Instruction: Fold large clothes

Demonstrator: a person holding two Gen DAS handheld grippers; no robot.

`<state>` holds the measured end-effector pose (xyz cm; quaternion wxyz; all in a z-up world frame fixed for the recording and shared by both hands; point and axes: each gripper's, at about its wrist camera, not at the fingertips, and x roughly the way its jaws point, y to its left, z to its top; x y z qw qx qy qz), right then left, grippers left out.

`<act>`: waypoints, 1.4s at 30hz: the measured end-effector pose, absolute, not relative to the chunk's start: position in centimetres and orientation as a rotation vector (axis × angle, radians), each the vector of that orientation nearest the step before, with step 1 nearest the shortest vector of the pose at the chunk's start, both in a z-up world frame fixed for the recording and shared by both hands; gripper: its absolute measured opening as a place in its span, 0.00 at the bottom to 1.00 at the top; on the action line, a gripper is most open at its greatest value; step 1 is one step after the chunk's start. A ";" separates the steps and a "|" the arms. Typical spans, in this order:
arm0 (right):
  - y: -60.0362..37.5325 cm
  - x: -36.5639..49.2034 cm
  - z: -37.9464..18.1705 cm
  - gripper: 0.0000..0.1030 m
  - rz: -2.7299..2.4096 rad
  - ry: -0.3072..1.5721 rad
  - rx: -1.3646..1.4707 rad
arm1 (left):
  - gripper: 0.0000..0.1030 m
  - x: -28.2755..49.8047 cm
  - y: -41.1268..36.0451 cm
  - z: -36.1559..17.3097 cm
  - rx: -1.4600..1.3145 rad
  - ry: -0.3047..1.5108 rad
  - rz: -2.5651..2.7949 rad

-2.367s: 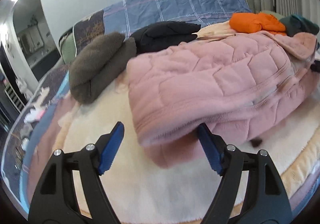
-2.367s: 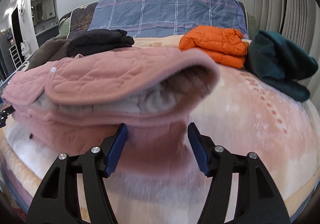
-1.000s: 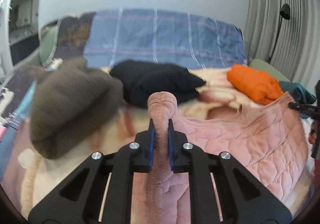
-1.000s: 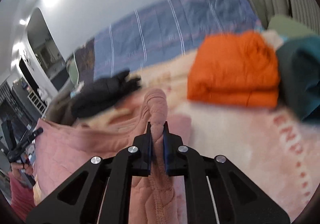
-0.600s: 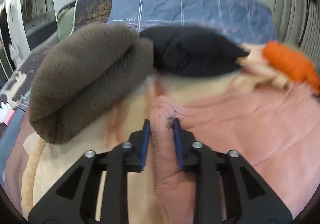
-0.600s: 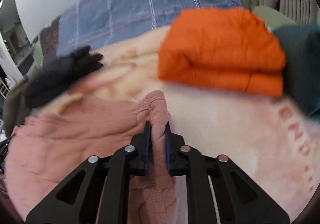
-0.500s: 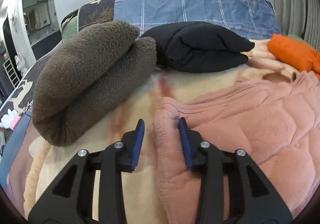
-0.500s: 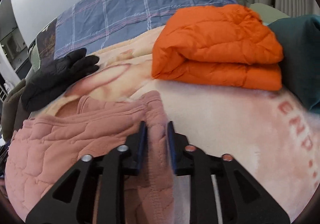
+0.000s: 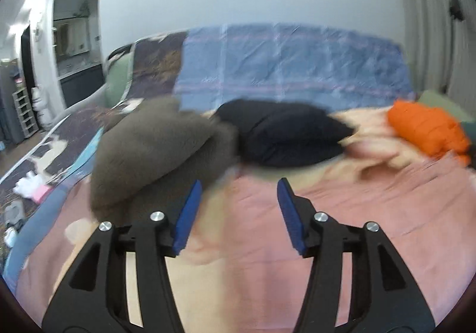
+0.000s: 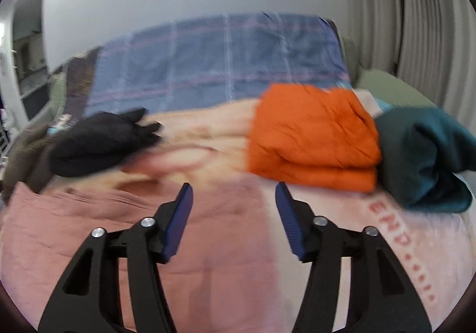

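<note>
A pink quilted jacket lies flat on the cream blanket of a bed. My left gripper hovers over the jacket's left edge; its jaws are opening and the blue pads grip nothing. In the right wrist view the same pink jacket spreads to the lower left. My right gripper hangs above the jacket's right edge, its jaws opening too, with no cloth pinched between them. Both views are blurred by motion.
Folded clothes line the far side: a brown fleece, a black jacket, an orange puffer and a teal garment. A blue plaid cover stands behind them. A doorway opens at the left.
Both grippers let go of the pink jacket's edge, which now lies flat. Their jaws have spread wide and both have pulled back from the cloth.
</note>
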<state>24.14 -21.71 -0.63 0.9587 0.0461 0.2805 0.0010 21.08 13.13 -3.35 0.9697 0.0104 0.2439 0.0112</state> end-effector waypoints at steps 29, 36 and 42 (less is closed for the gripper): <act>-14.2 30.5 -9.6 0.63 0.273 0.865 0.093 | 0.66 28.8 2.7 -11.8 0.071 0.791 -0.184; -16.4 27.7 -6.3 0.62 0.172 0.740 0.170 | 0.66 28.0 3.0 -11.1 0.058 0.764 -0.182; -22.8 27.1 -4.9 0.63 -0.014 0.753 0.176 | 0.66 25.4 5.7 -8.2 -0.041 0.675 -0.180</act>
